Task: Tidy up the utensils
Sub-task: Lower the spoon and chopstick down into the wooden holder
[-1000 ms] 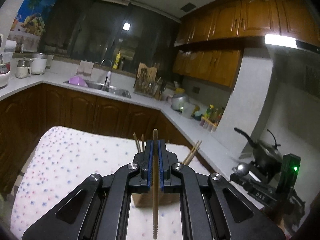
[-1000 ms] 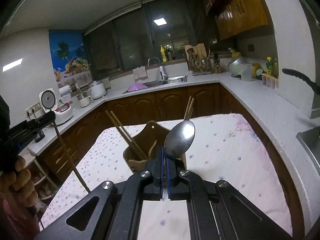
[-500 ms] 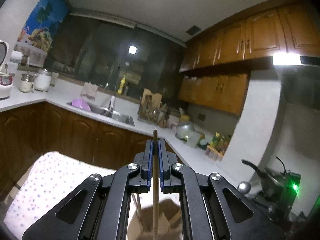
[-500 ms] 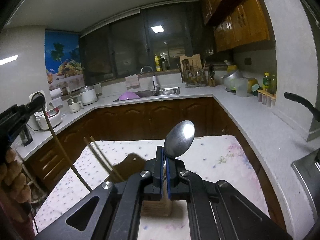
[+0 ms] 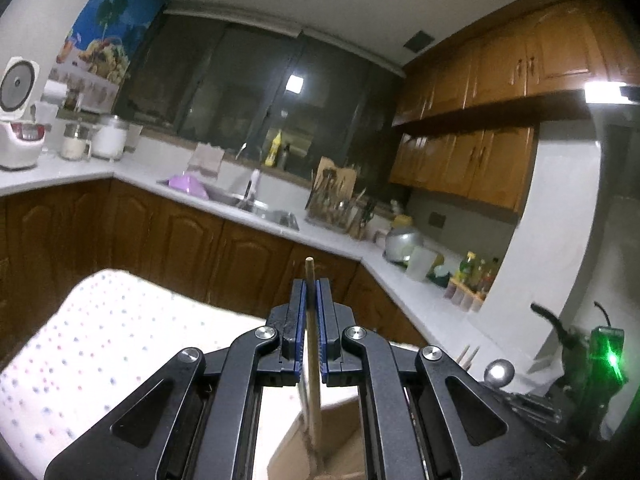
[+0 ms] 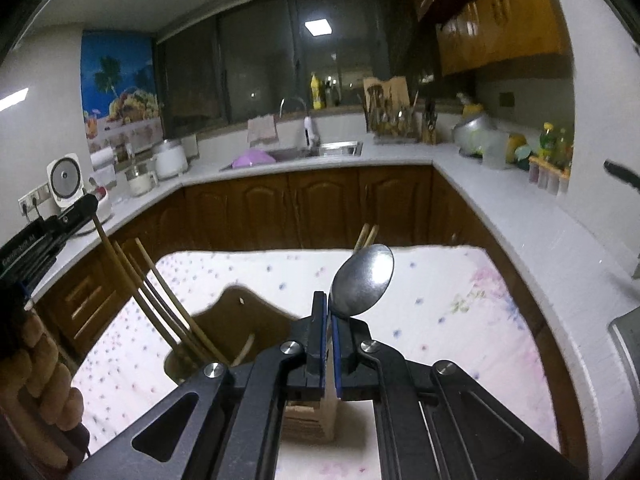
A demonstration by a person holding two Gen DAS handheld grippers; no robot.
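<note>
While pinched, slim wooden chopstick [image 5: 313, 364], glossy oval spoon [image 6: 363, 286]

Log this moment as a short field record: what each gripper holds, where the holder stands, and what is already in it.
left gripper: jaws shut on a wooden chopstick, upright, lower end down at the holder
right gripper: jaws shut on a metal spoon, bowl up
holder: wooden, stands on the dotted tablecloth
already in holder: other chopsticks leaning left in its compartment
spoon status: not yet in the holder
background: sink and rice cooker on the counter
</note>
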